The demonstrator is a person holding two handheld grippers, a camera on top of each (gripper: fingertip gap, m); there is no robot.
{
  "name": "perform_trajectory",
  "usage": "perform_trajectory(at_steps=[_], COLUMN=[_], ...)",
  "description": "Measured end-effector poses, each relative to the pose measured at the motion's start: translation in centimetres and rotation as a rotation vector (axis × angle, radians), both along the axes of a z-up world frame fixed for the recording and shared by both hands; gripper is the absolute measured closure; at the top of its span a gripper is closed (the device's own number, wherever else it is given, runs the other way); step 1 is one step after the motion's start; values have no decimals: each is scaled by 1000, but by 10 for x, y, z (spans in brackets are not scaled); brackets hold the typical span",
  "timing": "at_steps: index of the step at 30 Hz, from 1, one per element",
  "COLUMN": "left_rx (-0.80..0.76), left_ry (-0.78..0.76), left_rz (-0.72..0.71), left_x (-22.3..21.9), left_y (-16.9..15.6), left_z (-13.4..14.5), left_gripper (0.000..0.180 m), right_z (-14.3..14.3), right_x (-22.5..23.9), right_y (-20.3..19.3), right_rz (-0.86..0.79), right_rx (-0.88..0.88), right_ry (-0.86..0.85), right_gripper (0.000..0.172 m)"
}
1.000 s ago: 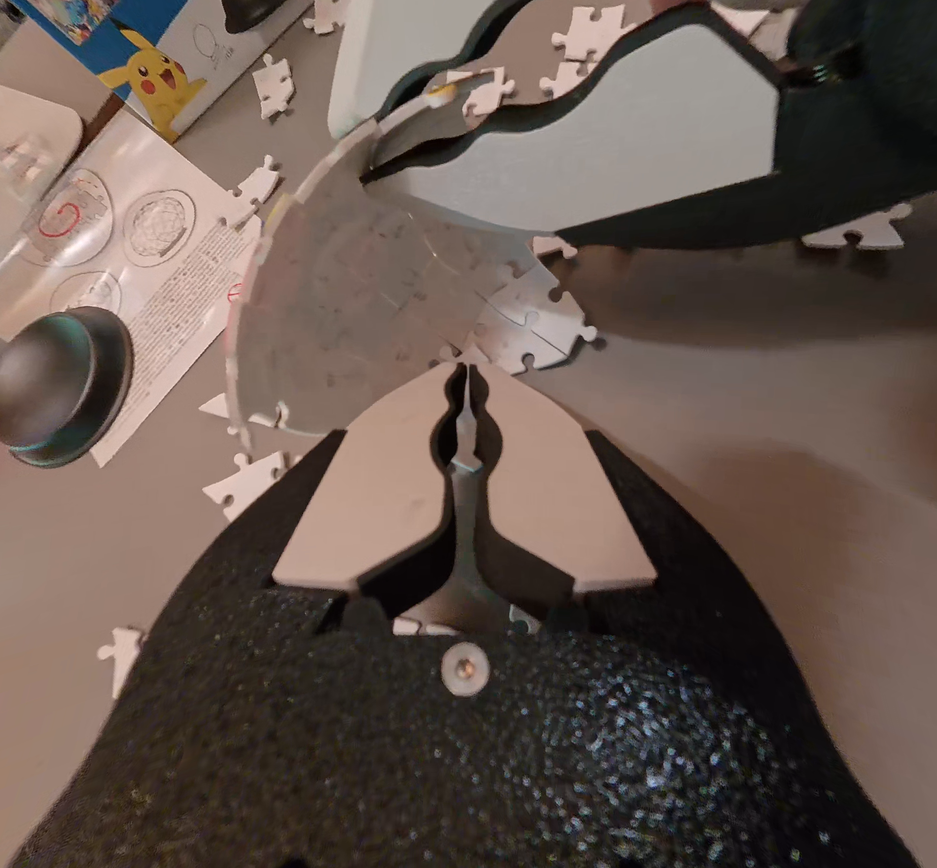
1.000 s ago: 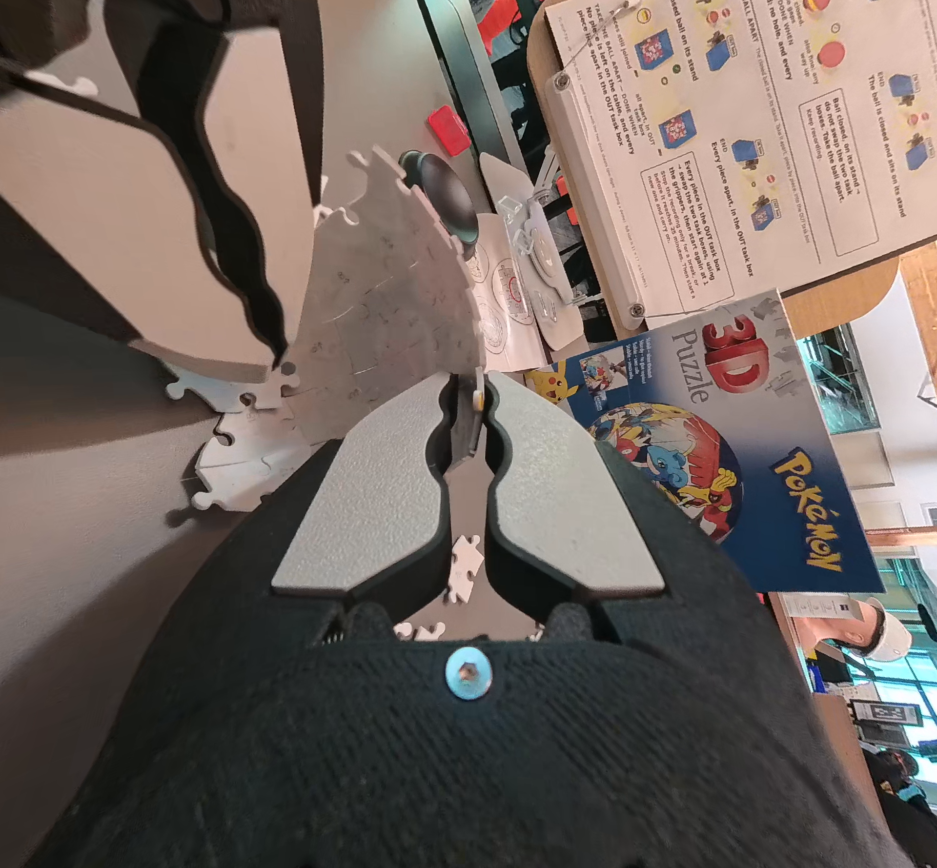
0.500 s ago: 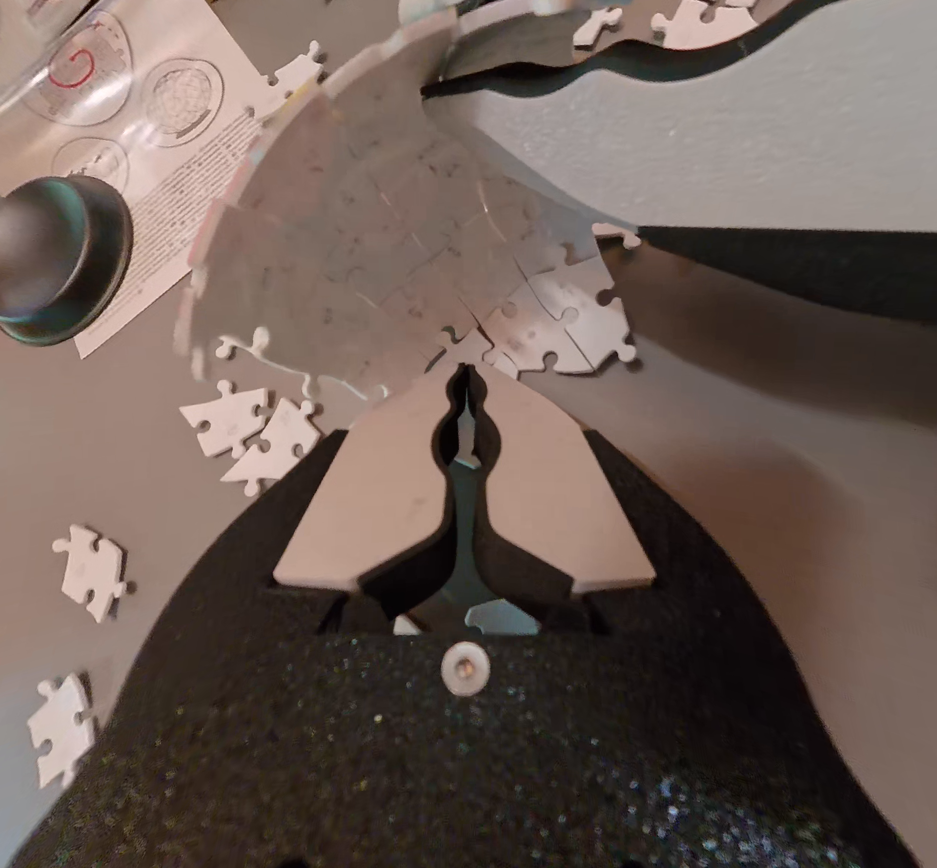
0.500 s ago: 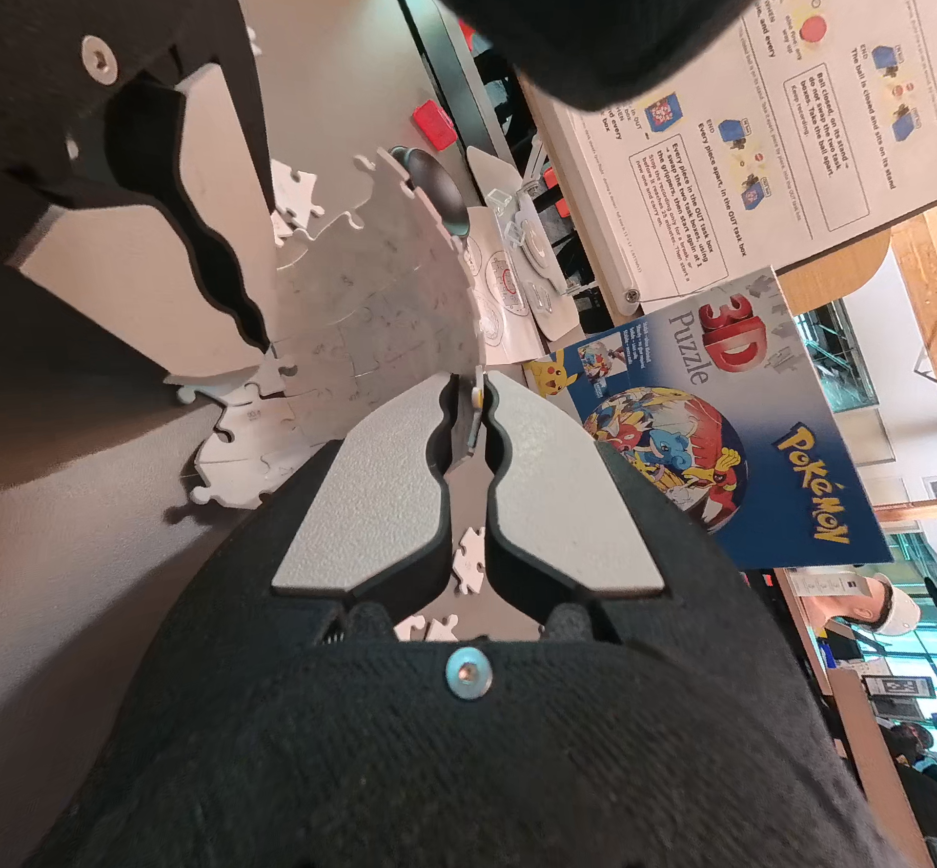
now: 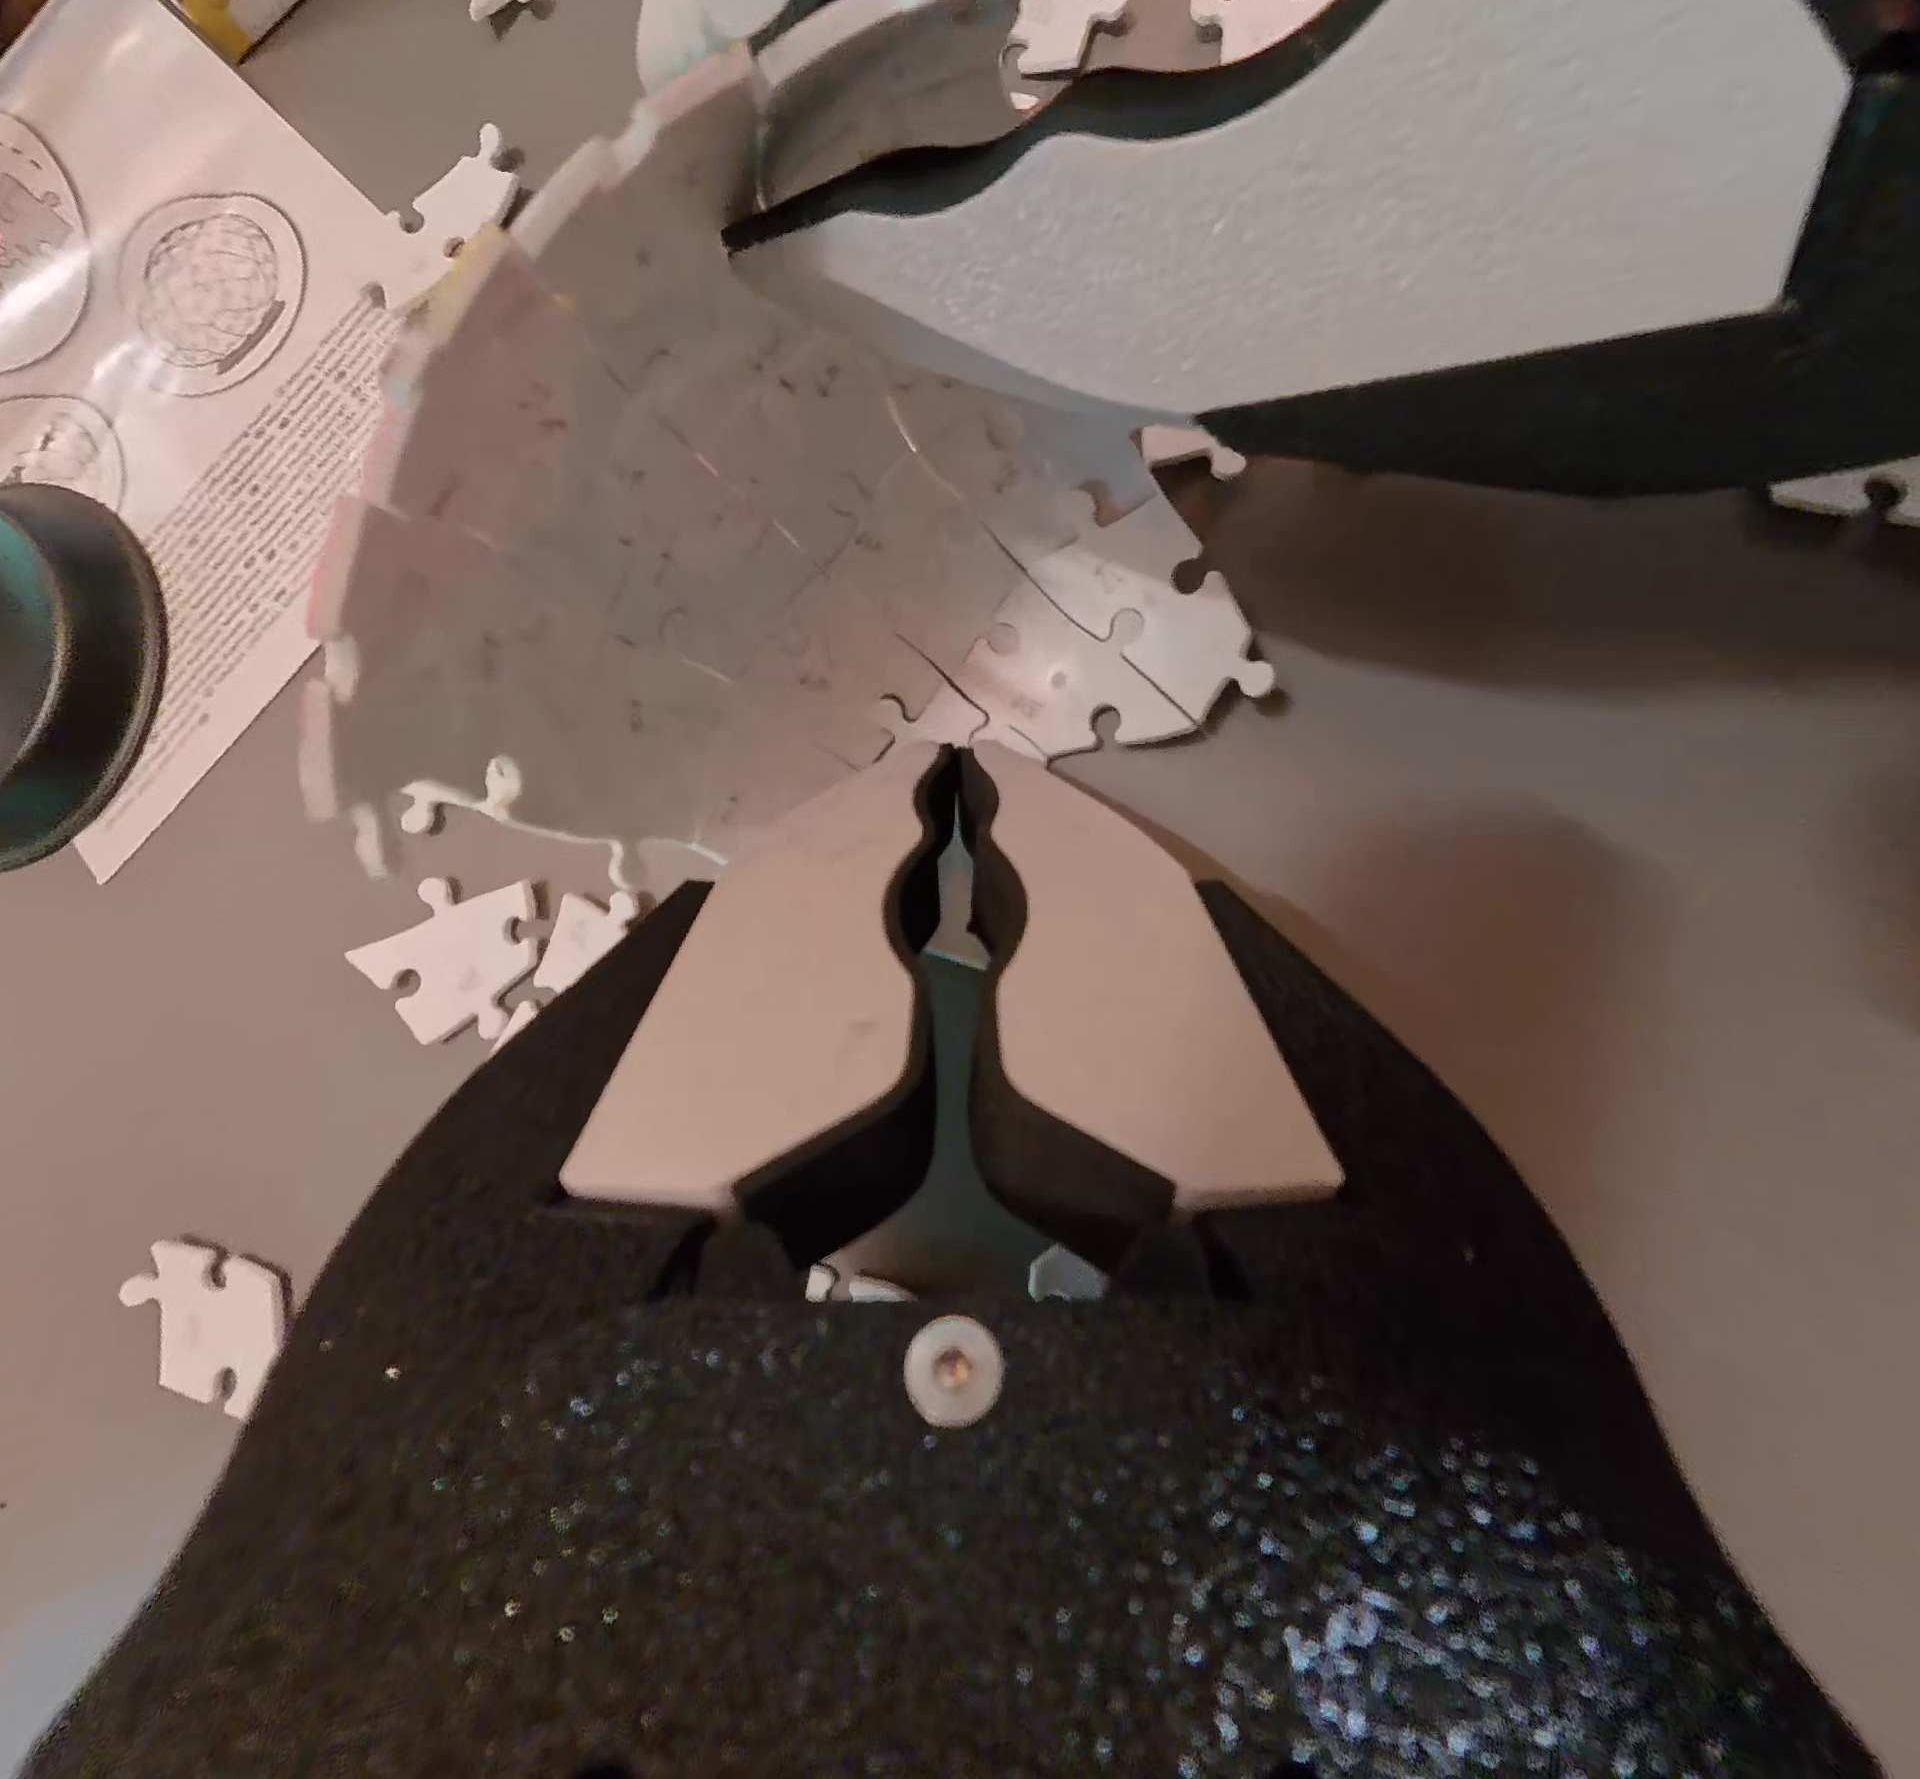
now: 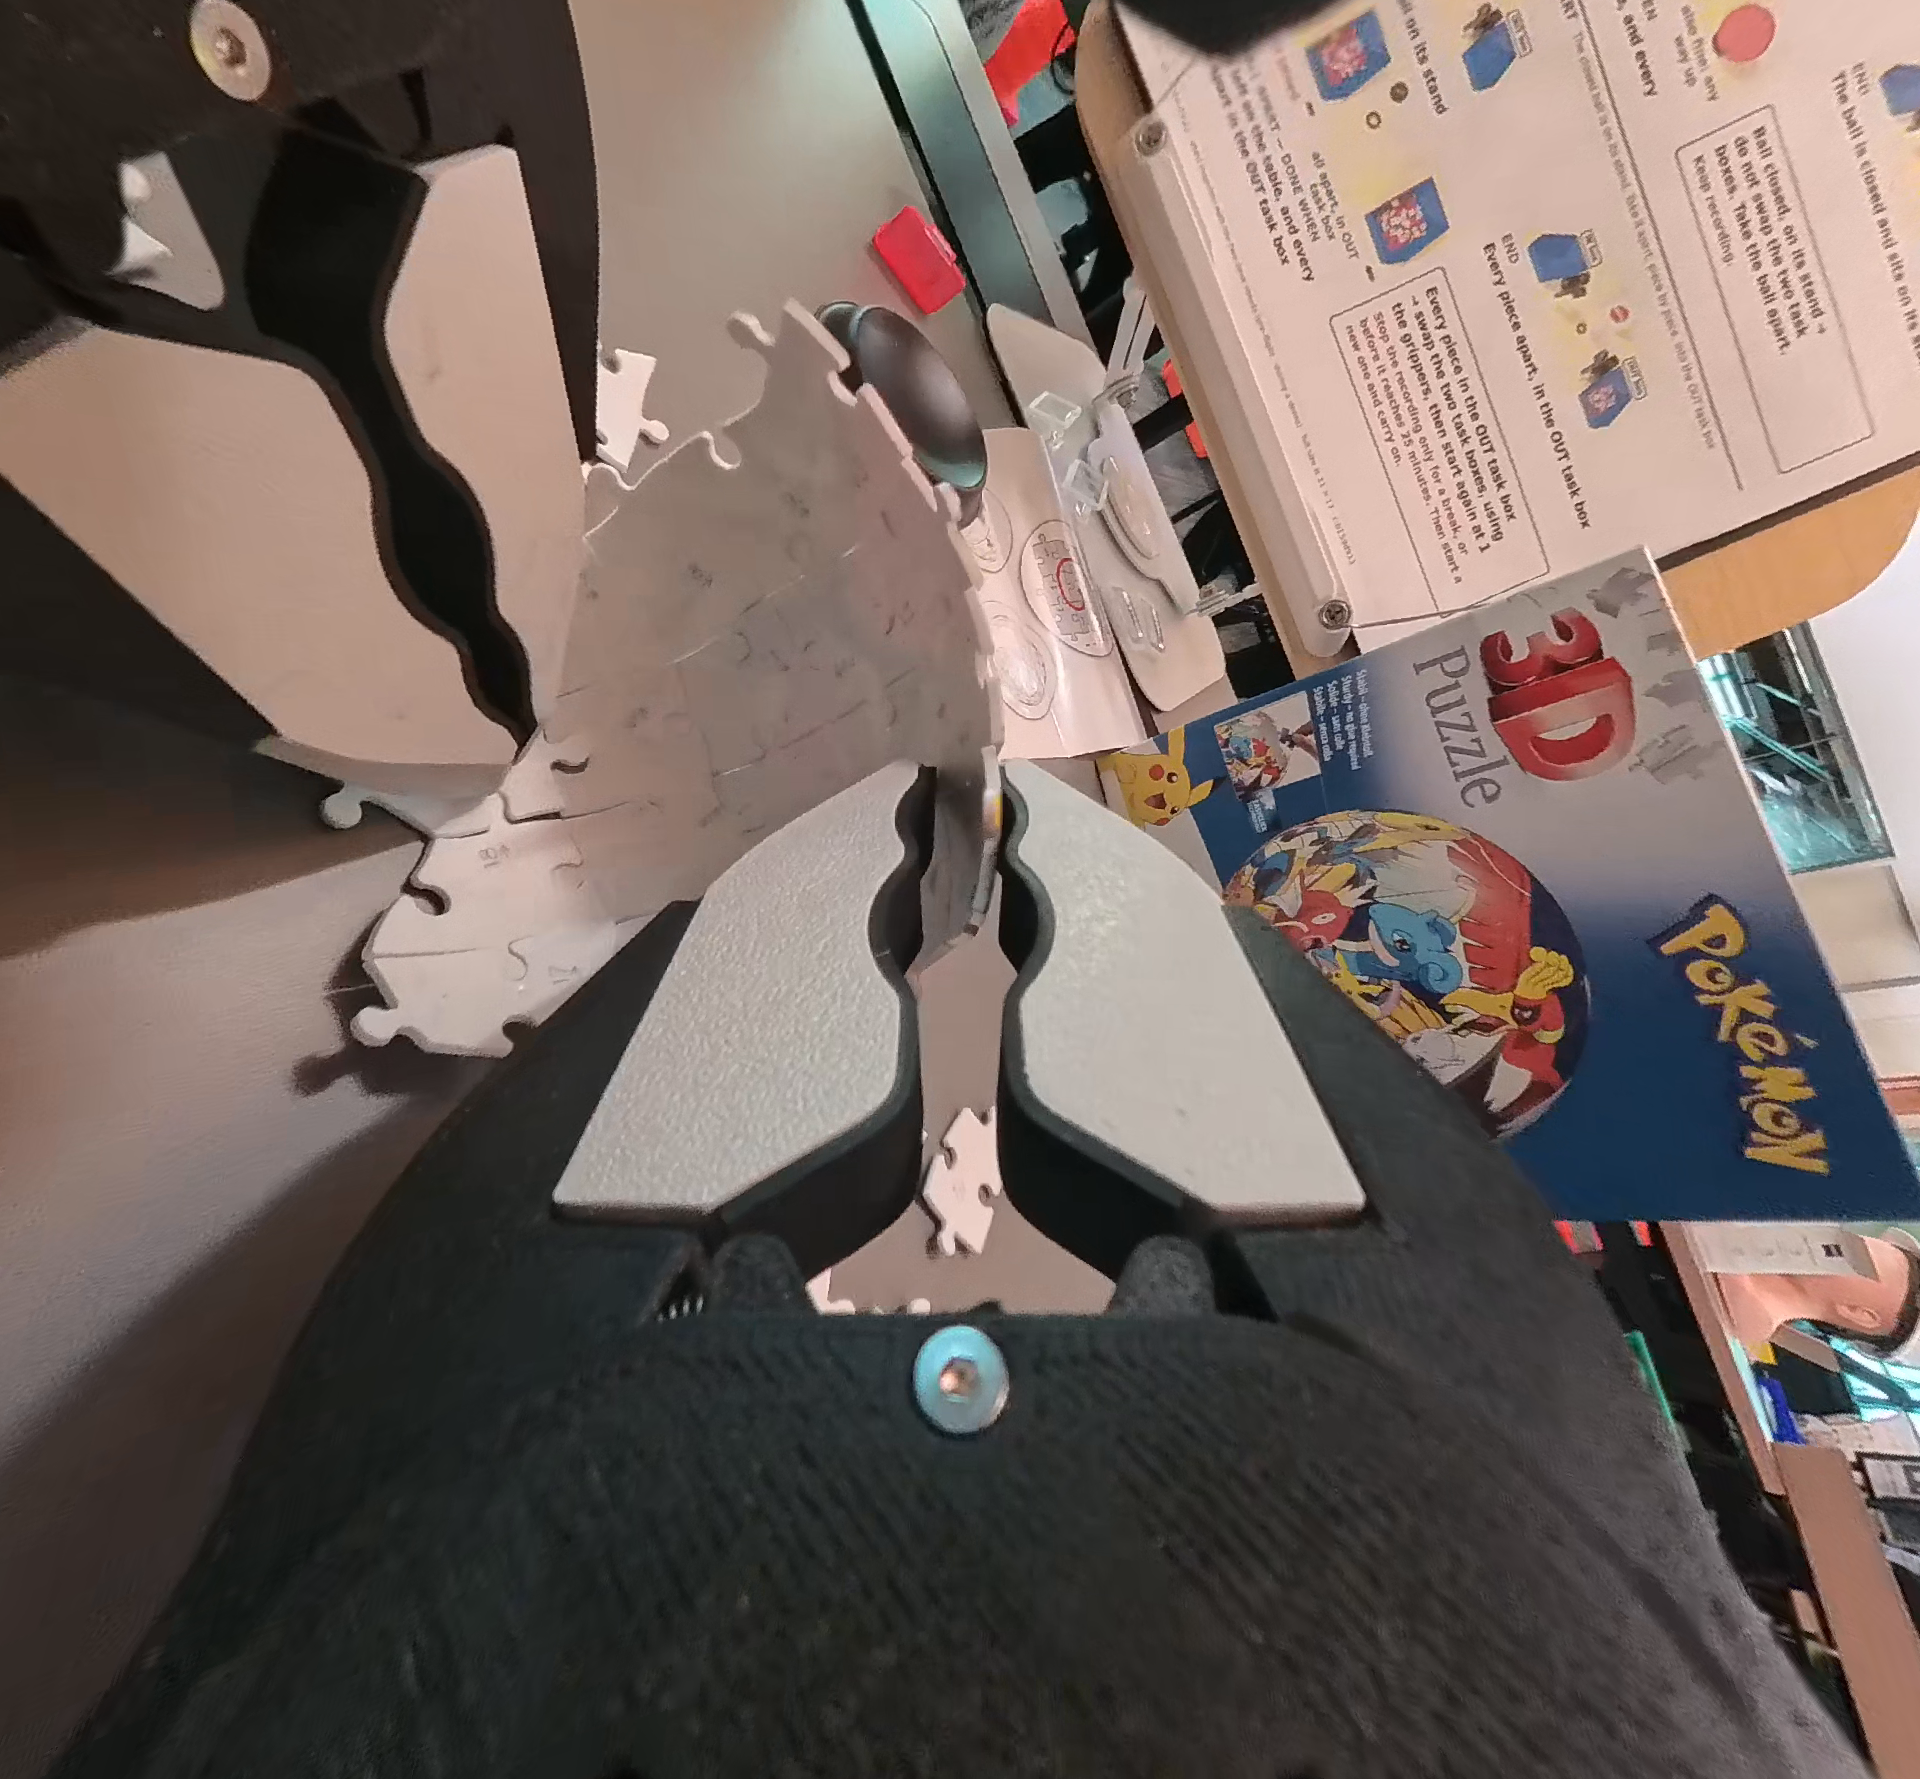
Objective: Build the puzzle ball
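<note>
**Both hand-held grippers clamping one curved puzzle shell**

I am holding a curved, grey-backed puzzle shell (image 5: 665,524) between two tools. The left hand-held gripper (image 5: 954,773) is pinching its near edge, fingers closed on it. The right hand-held gripper (image 6: 961,825) is gripping the far rim, and both pads are pressing on the thin wall. The shell is hanging just above the grey desk (image 5: 1455,898) — many pieces are staying interlocked in it, and a few at its right corner are showing open seams.

Loose pieces (image 5: 457,960) are lying scattered under and beside the shell. To the left, a printed sheet (image 5: 239,399) and a dark round stand (image 5: 62,680) are sitting close by. The puzzle box (image 6: 1538,898) is standing at the right — crowding the space around it.
</note>
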State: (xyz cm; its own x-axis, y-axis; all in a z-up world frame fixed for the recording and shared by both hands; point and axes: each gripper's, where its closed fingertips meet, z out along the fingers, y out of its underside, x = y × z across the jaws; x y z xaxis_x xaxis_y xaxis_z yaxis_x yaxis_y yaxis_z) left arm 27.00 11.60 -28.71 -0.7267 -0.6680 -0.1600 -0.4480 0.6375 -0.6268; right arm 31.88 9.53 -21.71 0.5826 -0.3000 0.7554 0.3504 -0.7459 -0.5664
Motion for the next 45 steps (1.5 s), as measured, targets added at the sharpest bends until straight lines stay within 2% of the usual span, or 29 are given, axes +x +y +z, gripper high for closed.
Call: perform_trajectory(at_steps=[13,23,31,45], left_rx=[-20,-7,51,74], left_ry=[-14,-93,-169,-139], left_rz=[25,-49,-40,-25], left_x=[11,10,10,14], left_y=[0,-3,4,7], left_z=[2,1,6,1], left_gripper=[180,180,180,180], right_z=[3,6,7,4], right_x=[-1,-4,-5,-4], right_y=[5,11,12,12], right_rz=[16,58,65,58], right_rx=[-59,-43,-47,-27], right_ry=[-39,-66,-81,-55], right_gripper=[162,163,164,165])
